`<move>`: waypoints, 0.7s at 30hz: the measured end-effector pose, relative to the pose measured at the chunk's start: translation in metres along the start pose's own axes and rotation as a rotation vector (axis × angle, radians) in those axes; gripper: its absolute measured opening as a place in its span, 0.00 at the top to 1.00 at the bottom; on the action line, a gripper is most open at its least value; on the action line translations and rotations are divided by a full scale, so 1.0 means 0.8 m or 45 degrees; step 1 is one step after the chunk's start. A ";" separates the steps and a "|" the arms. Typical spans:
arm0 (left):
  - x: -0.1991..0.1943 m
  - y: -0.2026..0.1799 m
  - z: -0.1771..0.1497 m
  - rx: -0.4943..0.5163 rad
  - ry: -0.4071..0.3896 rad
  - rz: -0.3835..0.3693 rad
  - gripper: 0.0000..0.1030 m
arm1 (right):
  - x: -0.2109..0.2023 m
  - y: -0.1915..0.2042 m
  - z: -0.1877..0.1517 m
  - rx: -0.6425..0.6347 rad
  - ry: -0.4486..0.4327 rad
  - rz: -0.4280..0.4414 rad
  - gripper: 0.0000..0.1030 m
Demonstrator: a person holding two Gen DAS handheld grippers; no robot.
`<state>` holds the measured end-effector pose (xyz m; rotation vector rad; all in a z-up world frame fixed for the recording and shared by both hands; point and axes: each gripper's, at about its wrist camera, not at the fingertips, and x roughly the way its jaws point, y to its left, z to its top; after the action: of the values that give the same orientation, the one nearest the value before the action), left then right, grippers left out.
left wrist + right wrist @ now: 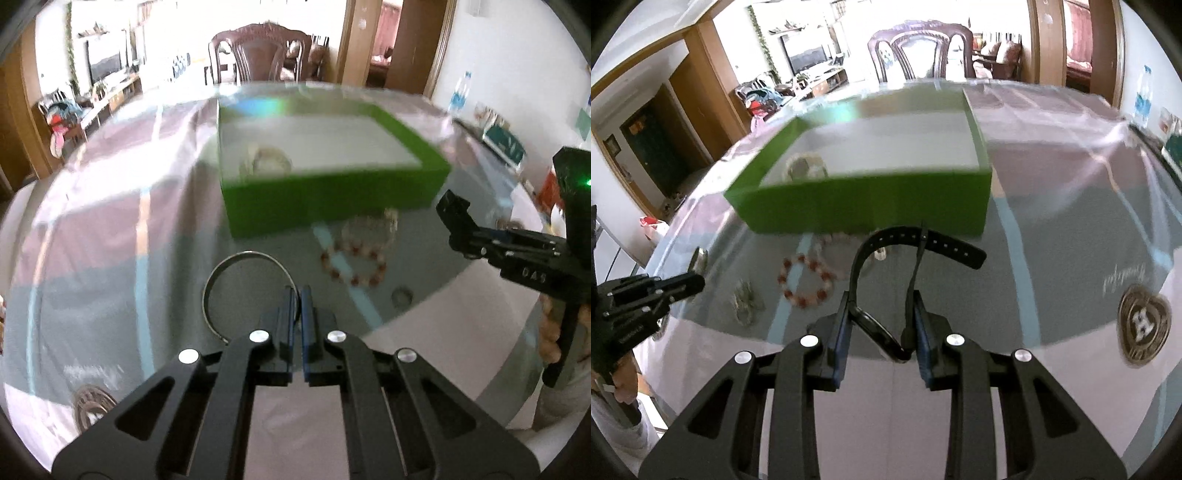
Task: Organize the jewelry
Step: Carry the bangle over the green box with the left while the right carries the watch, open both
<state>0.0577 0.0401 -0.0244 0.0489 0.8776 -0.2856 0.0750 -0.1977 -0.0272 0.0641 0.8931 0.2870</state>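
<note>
My left gripper [299,293] is shut on a thin silver bangle [221,273], which hangs above the glass table. My right gripper [881,301] is shut on a black watch [882,332]; its strap [923,240] arches up in front of the fingers. A green box [332,199] [868,203] stands just beyond both grippers, with a pale bracelet [266,162] [807,166] lying inside it. A red-and-white bead bracelet [354,266] [809,280] lies on the table between the grippers. In the left wrist view the right gripper [456,218] shows at the right edge.
A pale bead bracelet [369,229] lies against the box front, and a small ring [402,295] sits near the round glass table's edge [461,295]. A silvery brooch [746,299] lies left of the beads. A dark wooden chair [258,51] stands behind the table.
</note>
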 end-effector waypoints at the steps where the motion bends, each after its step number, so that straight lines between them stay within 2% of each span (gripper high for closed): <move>1: -0.005 0.000 0.012 0.001 -0.023 0.012 0.96 | -0.003 0.003 0.008 -0.015 -0.019 -0.009 0.70; 5: -0.013 -0.003 0.074 0.013 -0.124 0.064 0.96 | -0.015 0.013 0.069 -0.086 -0.144 -0.072 0.70; 7: -0.004 -0.004 0.104 0.010 -0.134 0.057 0.96 | -0.008 0.015 0.092 -0.085 -0.164 -0.091 0.70; 10: 0.027 -0.007 0.138 0.002 -0.111 0.052 0.96 | 0.033 0.009 0.124 -0.053 -0.120 -0.113 0.70; 15: 0.087 -0.007 0.158 -0.031 -0.008 -0.003 0.94 | 0.094 -0.007 0.127 0.019 0.004 -0.110 0.70; 17: 0.099 -0.008 0.161 -0.045 -0.004 0.002 0.92 | 0.102 -0.012 0.126 0.039 0.005 -0.118 0.63; 18: 0.103 -0.007 0.163 -0.057 -0.004 0.010 0.91 | 0.101 -0.014 0.126 0.049 0.006 -0.111 0.56; 20: 0.104 -0.006 0.164 -0.073 -0.001 -0.014 0.80 | 0.088 -0.018 0.125 0.064 -0.005 -0.075 0.52; 21: 0.100 -0.005 0.163 -0.082 -0.005 -0.022 0.68 | 0.080 -0.019 0.123 0.069 -0.015 -0.068 0.50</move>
<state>0.2025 -0.0022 -0.0016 -0.0188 0.8828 -0.2734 0.1929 -0.1882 -0.0167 0.0917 0.8898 0.2126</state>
